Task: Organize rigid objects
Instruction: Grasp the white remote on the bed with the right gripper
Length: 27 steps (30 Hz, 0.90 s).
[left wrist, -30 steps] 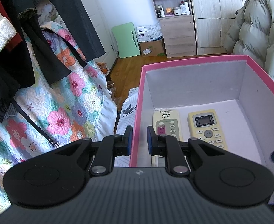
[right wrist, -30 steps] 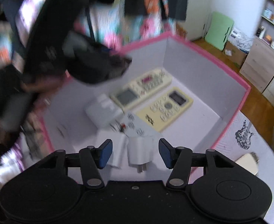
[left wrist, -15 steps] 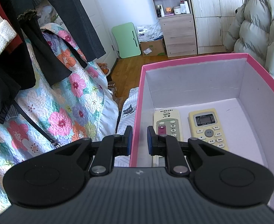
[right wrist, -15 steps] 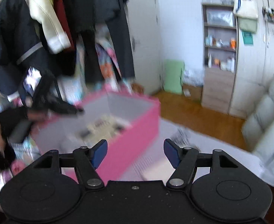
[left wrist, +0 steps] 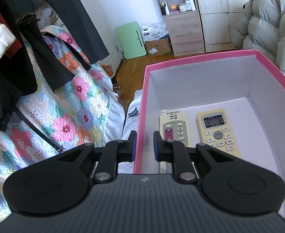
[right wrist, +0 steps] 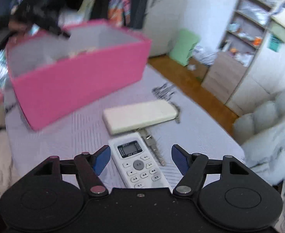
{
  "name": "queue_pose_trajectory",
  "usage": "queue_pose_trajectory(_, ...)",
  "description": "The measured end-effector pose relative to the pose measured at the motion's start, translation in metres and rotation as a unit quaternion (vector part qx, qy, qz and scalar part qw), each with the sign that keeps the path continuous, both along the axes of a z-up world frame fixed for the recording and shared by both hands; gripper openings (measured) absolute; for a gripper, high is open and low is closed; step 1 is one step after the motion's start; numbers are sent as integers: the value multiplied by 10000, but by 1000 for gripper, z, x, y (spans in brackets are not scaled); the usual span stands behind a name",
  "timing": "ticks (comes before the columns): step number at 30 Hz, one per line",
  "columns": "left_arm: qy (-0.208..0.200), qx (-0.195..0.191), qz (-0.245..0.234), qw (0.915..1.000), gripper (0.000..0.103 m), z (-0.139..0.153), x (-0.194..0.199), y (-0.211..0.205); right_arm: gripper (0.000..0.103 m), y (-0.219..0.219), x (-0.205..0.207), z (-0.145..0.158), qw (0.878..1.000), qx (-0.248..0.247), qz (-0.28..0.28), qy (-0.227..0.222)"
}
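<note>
My left gripper (left wrist: 144, 144) is shut on the left wall of the pink box (left wrist: 200, 55). Inside the box lie a cream remote with a pink panel (left wrist: 174, 127) and a yellowish remote with a screen (left wrist: 217, 131). In the right wrist view the pink box (right wrist: 80, 81) stands at the left on the lilac sheet. My right gripper (right wrist: 140, 160) is open, low over a white remote (right wrist: 138, 165) that lies between its fingers. A white power bank (right wrist: 140, 116) lies just beyond, and metal keys (right wrist: 154, 147) lie beside the remote.
A floral quilt (left wrist: 64, 112) and hanging dark clothes (left wrist: 45, 38) are left of the box. A puffy pale coat (right wrist: 268, 132) lies at the right edge of the bed. A wooden cabinet with shelves (left wrist: 183, 19) and a green board (left wrist: 130, 38) stand at the far wall.
My right gripper has swung out of the pink box and come down over the white remote on the sheet. The left gripper has stayed clamped on the box wall.
</note>
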<state>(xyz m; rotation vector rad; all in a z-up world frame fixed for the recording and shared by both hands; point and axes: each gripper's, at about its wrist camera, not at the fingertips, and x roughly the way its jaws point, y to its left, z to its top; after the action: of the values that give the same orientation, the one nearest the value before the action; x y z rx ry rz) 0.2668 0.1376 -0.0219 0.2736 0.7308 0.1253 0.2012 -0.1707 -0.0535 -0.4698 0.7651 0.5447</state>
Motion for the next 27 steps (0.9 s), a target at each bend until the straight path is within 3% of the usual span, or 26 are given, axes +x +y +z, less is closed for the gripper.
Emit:
queue_pose_trajectory(4,2,33,25,10000,15,0,-1,-1,73,1,25,-20,9967,-162,295,736)
queue_pose_trajectory(6,0,34,21,10000,15,0,0,-2,74,2,29,-30,9955,-292,325,842)
queue_pose_trajectory(13,18,75,-20,10000,15,-1,-1,-4,74,13,10,-36,9981,-428,-34,442)
queue_pose_trajectory(15,21,75,-14,10000,15,-1,-2,-3,89,12,9,-37,9982,-508,-51,307)
queue_pose_trajectory(16,19,70,-11,10000,15,-1,-1,-4,92,9,15,-39,9982,-524,-103,286)
queue_pose_trajectory(19,23,85,-13,10000,15,-1,-1,-3,87,-4,30,-38,9960,-80,-407,796)
queue_pose_trajectory(20,26,93,-1,10000,15,-1,-1,-3,76,-7,33,-37,9941,106,-506,957)
queue_pose_trajectory(22,35,120,26,9999,15,-1,0,-2,75,-12,34,-34,9902,333,-765,1120)
queue_pose_trajectory(25,37,150,82,9998,14,-2,1,-1,72,-25,35,-29,9683,1032,-1685,1528)
queue_pose_trajectory(27,35,167,65,9998,14,-2,0,-2,67,-24,29,-28,9614,1115,-1894,1657)
